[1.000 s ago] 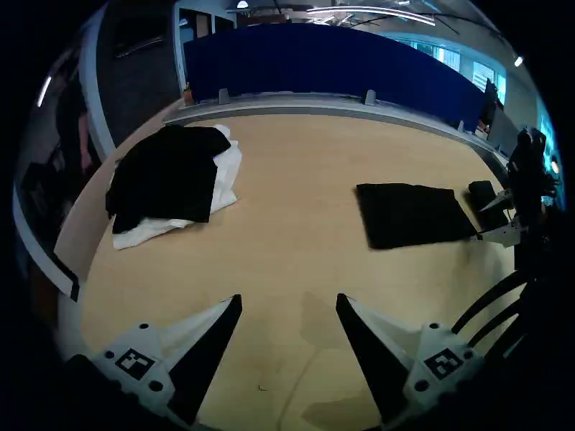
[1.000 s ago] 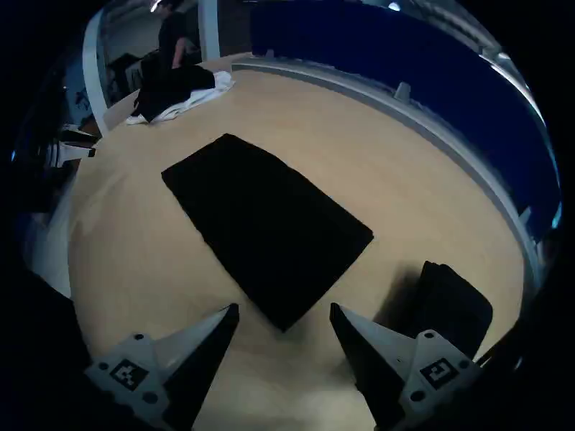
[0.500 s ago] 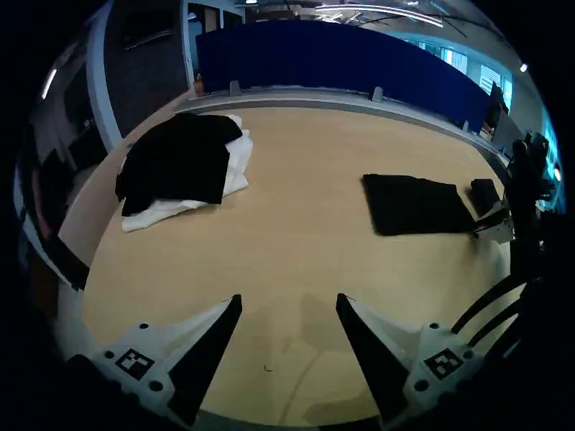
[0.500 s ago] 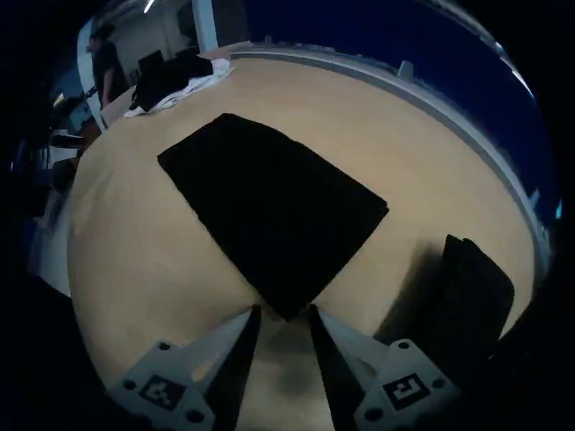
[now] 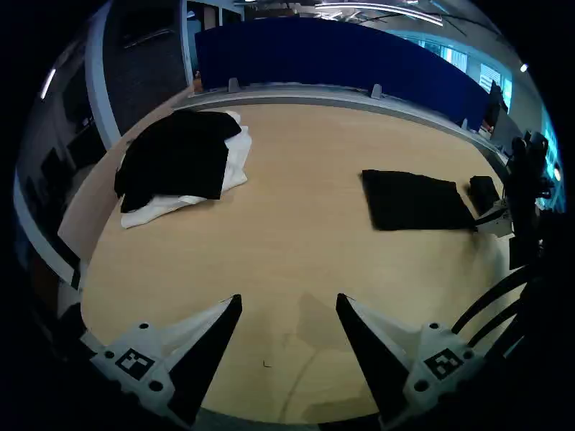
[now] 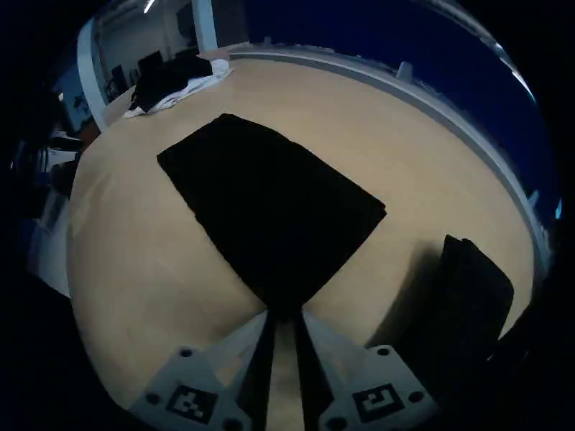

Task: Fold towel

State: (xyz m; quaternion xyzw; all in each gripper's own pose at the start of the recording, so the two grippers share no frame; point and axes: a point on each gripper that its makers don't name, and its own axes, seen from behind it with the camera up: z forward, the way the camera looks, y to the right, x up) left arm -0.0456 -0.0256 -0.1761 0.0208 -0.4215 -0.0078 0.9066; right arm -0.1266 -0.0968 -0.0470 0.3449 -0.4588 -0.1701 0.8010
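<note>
Open office, blue partition point(image 5: 323, 57) behind a pale wooden table point(image 5: 302, 237). The flat black rectangular towel point(image 6: 273, 208) lies spread on it, with the right claw point(image 6: 284, 316) pinched shut on its near corner. The left claw point(image 5: 287, 316) hangs open over bare wood. I'd lift that corner low and carry it straight across so the edges line up.

In the left gripper view I locate the towel point(image 5: 413, 201) flat on the desk point(image 5: 302, 244), a cloth pile point(image 5: 180, 161) well apart to its left, a folded stack point(image 5: 483, 192) just right, and a partition point(image 5: 330, 57) behind.
</note>
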